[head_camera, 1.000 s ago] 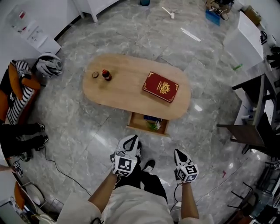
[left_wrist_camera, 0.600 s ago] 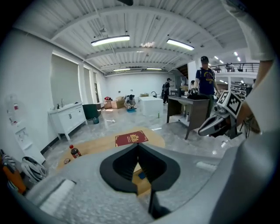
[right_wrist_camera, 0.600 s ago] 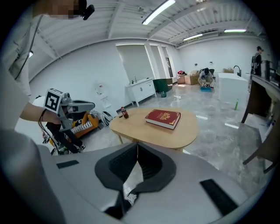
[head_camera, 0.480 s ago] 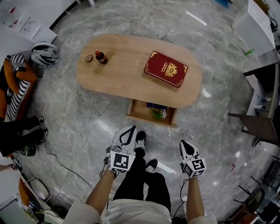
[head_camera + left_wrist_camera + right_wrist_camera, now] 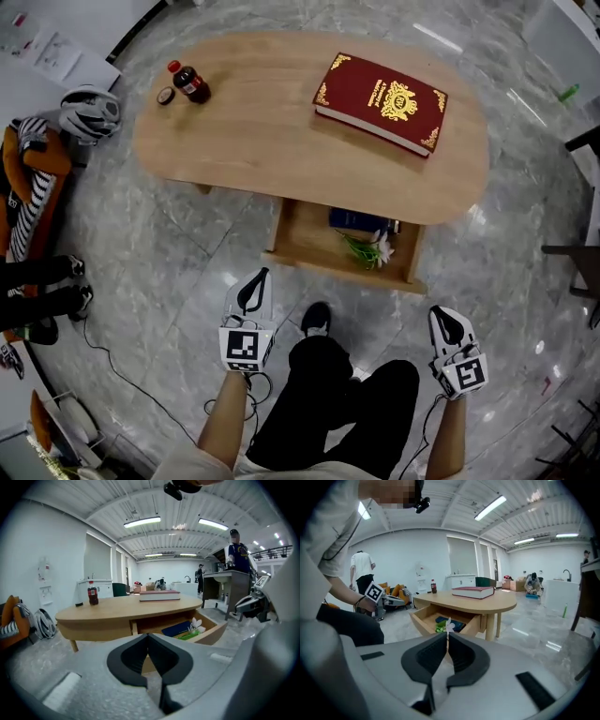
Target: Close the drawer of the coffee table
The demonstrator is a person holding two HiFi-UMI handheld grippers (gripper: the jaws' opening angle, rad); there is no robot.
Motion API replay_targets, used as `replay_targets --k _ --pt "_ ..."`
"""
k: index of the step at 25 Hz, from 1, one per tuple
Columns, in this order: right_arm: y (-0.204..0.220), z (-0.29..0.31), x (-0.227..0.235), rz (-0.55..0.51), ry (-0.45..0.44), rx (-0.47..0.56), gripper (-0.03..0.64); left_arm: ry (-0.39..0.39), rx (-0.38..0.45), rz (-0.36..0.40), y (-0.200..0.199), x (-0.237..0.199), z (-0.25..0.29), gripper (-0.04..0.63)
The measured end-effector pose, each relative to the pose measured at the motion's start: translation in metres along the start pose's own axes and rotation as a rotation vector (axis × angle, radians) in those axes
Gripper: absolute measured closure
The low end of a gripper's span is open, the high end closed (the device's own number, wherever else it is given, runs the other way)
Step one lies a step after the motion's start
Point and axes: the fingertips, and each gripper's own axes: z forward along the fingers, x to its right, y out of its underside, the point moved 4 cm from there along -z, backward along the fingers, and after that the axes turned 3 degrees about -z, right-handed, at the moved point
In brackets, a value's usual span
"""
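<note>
Glossy grey marble floor (image 5: pixel 187 253) spreads everywhere. In the head view an orange seat (image 5: pixel 45 155) stands at nine o'clock and a dark chair (image 5: pixel 574 253) at three. White walls (image 5: pixel 56 559) rise to a ribbed ceiling (image 5: pixel 154 501) with strip lights (image 5: pixel 142 522).

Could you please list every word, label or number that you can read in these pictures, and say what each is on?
None is readable.
Red book: gold emblem, any lettering too small to read.
Bottle: label blurred.
Papers at the head view's top left: print too small.
Left gripper and right gripper: cubes carry square markers, no words.
</note>
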Motion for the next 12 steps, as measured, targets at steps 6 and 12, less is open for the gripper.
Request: replay_targets --k 6,12 --pt "0.044 0.014 0.012 -0.122 -0.003 0.161 0.588 -0.04 0.142 -0.003 0.068 -0.017 0.014 0.586" --pt "0.083 0.022 0.028 -0.139 0.029 0.26 0.548 -0.054 0.209 -0.049 0.102 -0.023 0.03 0.586"
